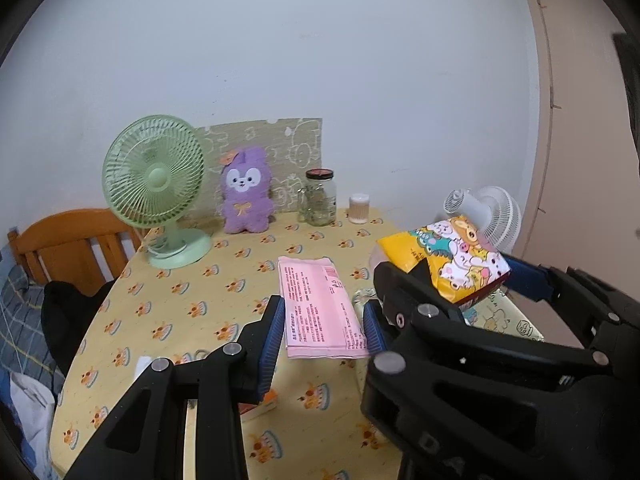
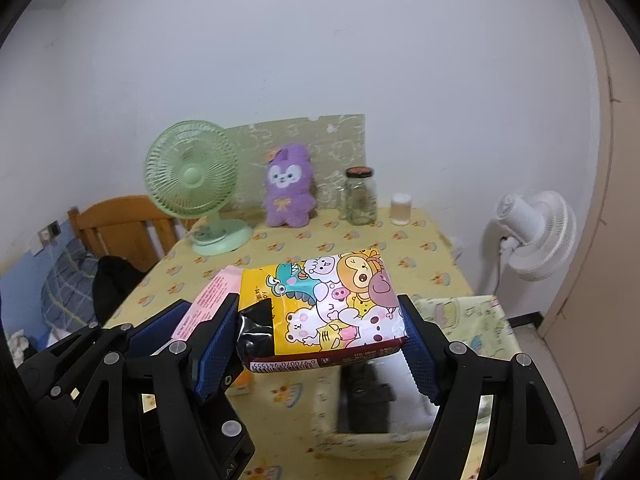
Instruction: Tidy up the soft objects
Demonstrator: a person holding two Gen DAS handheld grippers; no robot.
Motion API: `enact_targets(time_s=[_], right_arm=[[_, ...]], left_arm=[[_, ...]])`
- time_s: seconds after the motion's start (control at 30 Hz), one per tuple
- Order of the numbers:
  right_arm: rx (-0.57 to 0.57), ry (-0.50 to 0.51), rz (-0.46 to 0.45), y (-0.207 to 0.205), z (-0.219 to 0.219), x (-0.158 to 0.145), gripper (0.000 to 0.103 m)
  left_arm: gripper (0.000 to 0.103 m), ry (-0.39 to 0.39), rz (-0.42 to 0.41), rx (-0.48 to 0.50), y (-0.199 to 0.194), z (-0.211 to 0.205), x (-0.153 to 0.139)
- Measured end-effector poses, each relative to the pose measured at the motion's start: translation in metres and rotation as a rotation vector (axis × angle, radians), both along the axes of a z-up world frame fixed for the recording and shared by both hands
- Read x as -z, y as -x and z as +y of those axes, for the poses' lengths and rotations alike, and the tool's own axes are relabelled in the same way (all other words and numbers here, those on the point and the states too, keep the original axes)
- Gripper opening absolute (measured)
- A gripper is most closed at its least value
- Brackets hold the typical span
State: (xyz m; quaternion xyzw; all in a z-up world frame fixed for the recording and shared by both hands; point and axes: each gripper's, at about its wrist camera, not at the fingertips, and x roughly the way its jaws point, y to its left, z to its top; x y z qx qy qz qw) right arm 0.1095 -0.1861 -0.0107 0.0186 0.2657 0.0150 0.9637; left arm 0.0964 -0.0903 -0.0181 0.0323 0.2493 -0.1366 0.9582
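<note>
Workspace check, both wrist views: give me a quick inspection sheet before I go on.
Surface: table under a yellow patterned cloth.
Job's things: pink pack held in the left gripper; cartoon pack held in the right gripper, both lifted off the cloth; fabric bin at the near right with dark and white items inside.
Clutter: green fan, purple plush, glass jar, small container, orange box below the grippers.
Grippers: each shut on its pack.
Cables: white fan's cord runs down along the wall.
Surroundings: wooden chair, bedding at left.
</note>
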Motion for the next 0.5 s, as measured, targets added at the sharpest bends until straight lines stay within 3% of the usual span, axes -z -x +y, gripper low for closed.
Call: enact_targets(time_s=[0.5], right_arm=[[0.079,-0.007,0.003,-0.008,-0.05,0.004,0.078]], left_arm=[[0.041,-0.009,0.014,0.08,-0.014,-0.053,0.004]])
